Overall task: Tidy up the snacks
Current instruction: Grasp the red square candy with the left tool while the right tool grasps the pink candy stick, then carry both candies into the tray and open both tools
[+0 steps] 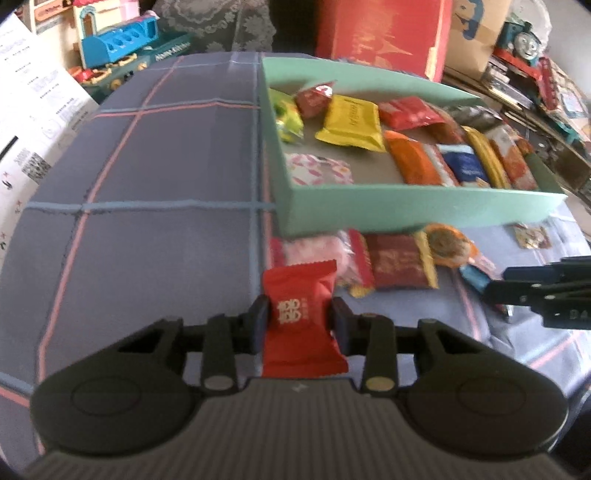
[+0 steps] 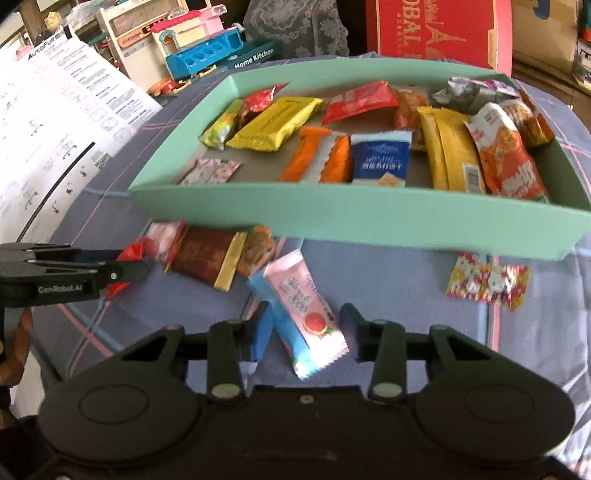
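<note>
At the bottom centre of the left wrist view, the left gripper (image 1: 300,319) has its two dark pads pressed against the sides of a red candy packet (image 1: 302,325) with gold characters, which stands upright between them and pinches in at the waist. In the right wrist view the right gripper (image 2: 304,332) sits at the bottom centre with a pink and blue packet (image 2: 306,317) showing a grapefruit picture lying slanted between its fingers; the left pad touches the packet's blue edge, while a narrow gap shows beside the right pad, so its jaws stand slightly apart around the packet and not clamped on it. Both packets lie low in the frame on a blue-grey checked cloth (image 1: 147,177) with pink and blue lines. Just above them, along the near wall of a mint green tray (image 2: 332,218), loose snacks lie in a row: a dark red packet with gold ends (image 2: 207,258), a round orange-wrapped sweet (image 1: 448,245) and, toward the right, a flowered wrapper (image 2: 487,282). Inside the tray lie a yellow packet (image 2: 277,123), an orange bar (image 2: 306,158), a blue packet (image 2: 380,158), a red pouch (image 2: 358,99) and others. A large red box (image 1: 380,33) stands behind the tray at the top, and a blue toy (image 1: 118,40) sits in the upper left.
</note>
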`<state>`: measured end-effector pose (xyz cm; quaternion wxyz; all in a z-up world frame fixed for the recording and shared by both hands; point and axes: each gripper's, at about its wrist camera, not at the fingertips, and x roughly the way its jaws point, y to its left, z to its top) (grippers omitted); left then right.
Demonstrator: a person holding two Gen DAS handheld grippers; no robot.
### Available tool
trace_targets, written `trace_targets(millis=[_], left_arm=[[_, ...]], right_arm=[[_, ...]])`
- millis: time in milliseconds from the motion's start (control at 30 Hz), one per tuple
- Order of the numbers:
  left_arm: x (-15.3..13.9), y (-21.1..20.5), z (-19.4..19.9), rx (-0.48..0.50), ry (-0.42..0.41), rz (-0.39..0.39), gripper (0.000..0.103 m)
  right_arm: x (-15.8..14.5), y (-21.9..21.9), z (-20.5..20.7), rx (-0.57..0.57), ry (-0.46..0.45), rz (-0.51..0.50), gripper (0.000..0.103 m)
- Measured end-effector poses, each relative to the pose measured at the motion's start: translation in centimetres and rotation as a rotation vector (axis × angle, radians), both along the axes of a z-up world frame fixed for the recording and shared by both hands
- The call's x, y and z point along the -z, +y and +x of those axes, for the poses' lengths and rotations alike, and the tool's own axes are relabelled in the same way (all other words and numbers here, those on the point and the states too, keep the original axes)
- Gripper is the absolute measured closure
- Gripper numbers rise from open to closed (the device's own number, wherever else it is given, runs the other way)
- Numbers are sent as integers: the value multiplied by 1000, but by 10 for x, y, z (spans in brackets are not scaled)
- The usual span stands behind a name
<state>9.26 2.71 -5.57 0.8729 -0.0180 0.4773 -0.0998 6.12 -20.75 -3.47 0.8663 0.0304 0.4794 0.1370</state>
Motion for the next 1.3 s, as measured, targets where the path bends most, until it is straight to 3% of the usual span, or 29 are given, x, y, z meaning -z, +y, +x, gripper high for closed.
trace_targets(millis=[233, 367, 600, 700, 967, 1033, 1100, 1300], left_arm=[[-1, -15, -22, 48, 14, -21, 67], [-1, -15, -24, 30, 15, -24, 65], [-1, -15, -26, -1, 17, -18, 52], [0, -21, -29, -13, 0, 5, 51], [1, -20, -32, -31, -27, -18, 51], [2, -19, -32, -29, -31, -19, 51], [2, -20, -34, -27, -39, -4, 66], [1, -17, -37, -38, -32, -25, 70]], right_arm=[[-2, 2, -15, -9, 34, 31, 62], [-2, 8, -14, -21, 17, -5, 60], [2, 19, -12, -59, -9, -76, 60], [3, 26, -12, -89, -23, -120, 67], [1, 35, -4, -123, 18, -171, 68], [3, 38, -4, -118, 9, -174, 68], [3, 40, -5, -113, 1, -183, 68], [-1, 42, -13, -115, 22, -166, 76]])
